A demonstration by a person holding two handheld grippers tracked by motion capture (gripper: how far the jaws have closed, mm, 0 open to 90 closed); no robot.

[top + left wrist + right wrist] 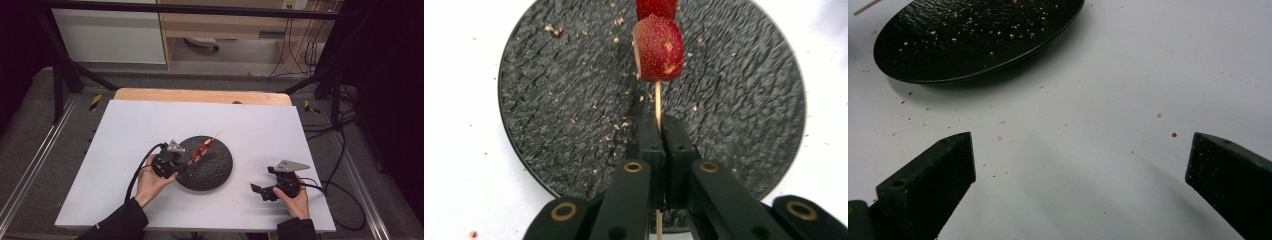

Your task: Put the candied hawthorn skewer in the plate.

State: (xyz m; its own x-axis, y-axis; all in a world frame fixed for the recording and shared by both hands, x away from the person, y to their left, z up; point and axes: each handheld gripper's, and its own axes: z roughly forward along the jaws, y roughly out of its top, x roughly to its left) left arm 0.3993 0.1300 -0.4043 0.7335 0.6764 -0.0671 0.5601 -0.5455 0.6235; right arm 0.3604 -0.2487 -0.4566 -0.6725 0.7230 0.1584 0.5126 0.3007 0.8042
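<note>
Nearest, the right hand-held gripper (264, 191) rests on the smooth white counter (260, 130), its jaws spread wide. The left hand-held gripper (659, 135) pinches a thin wooden skewer (657, 102) of glossy red strawberries (659, 50) above the round, rough-textured black plate (549, 100), which is speckled with crumbs.

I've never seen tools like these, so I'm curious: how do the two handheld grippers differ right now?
The left gripper has its fingers pinched on a skewer of red fruit over the black plate; the right gripper stands wide open, holding nothing. The left is over the plate's edge, the right beside it above the white table. Both are black and hand-held.
</note>
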